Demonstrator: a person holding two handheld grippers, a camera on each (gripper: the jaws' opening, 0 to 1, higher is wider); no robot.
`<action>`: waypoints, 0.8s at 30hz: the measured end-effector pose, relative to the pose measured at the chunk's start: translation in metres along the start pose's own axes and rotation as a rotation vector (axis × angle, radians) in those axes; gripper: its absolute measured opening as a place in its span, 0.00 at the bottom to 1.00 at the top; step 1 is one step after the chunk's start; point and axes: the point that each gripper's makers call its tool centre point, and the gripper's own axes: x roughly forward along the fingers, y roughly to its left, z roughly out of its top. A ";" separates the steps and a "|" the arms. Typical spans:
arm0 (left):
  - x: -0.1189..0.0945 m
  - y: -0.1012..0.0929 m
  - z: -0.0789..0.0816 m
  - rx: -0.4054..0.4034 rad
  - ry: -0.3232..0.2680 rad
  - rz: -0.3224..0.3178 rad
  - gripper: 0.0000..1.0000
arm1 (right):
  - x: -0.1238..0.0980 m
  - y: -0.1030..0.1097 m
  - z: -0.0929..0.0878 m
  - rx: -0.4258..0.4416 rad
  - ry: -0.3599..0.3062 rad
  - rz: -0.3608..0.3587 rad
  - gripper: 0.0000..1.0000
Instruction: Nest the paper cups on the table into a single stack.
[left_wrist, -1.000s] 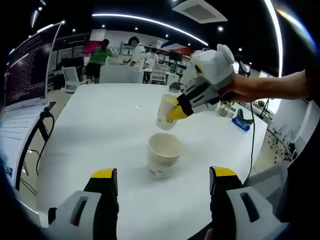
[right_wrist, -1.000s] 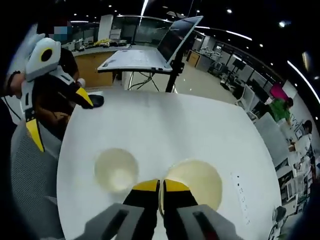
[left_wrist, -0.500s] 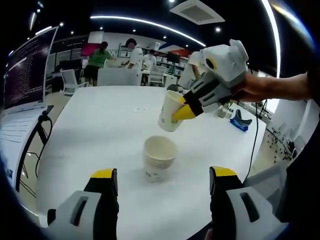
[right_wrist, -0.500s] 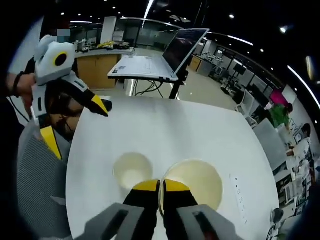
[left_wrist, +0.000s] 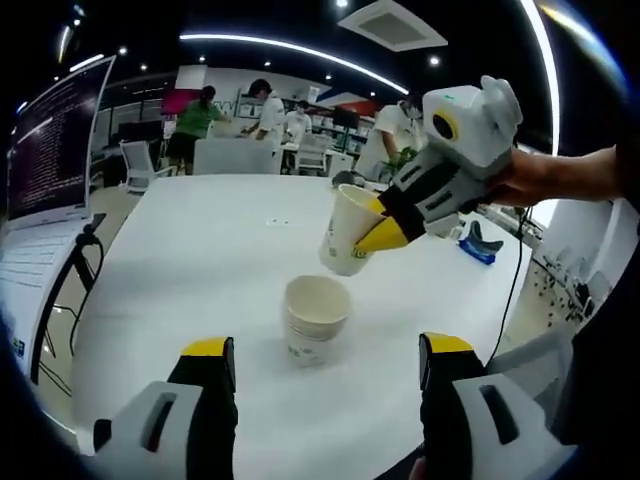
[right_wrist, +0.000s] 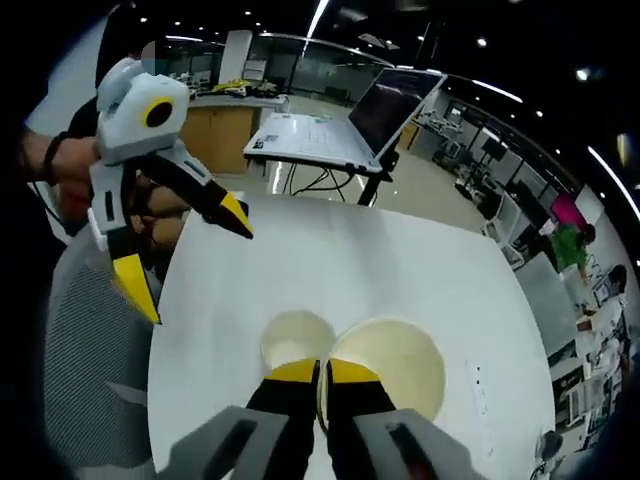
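Observation:
A stack of white paper cups (left_wrist: 314, 318) stands upright on the white table (left_wrist: 200, 250), ahead of my open left gripper (left_wrist: 325, 362), whose yellow-tipped jaws hold nothing. My right gripper (left_wrist: 385, 228) comes in from the right, shut on the rim of a single paper cup (left_wrist: 350, 230) that hangs tilted above and just right of the stack. In the right gripper view my right gripper (right_wrist: 321, 372) pinches that cup's rim, the cup (right_wrist: 395, 362) opens toward the camera, and the stack (right_wrist: 292, 342) sits just left of it. The left gripper (right_wrist: 185, 230) stands open at the left.
A laptop on a stand (left_wrist: 50, 160) rises off the table's left side; it also shows in the right gripper view, laptop (right_wrist: 350, 125). A blue object (left_wrist: 482, 243) lies at the table's right edge. People (left_wrist: 270, 110) stand at desks far behind.
My right gripper has carried the held cup closer to the stack; in the right gripper view the stack now sits right beside the cup. The left gripper stays open and still.

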 end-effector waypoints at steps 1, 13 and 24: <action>0.000 0.000 0.000 0.000 0.000 -0.001 0.73 | 0.000 0.002 0.002 -0.003 -0.002 0.003 0.00; -0.001 -0.001 -0.004 -0.002 0.008 -0.002 0.73 | 0.012 0.023 0.024 -0.045 -0.025 0.052 0.00; -0.003 0.005 -0.008 -0.012 0.009 0.009 0.73 | 0.025 0.033 0.028 -0.072 -0.016 0.090 0.00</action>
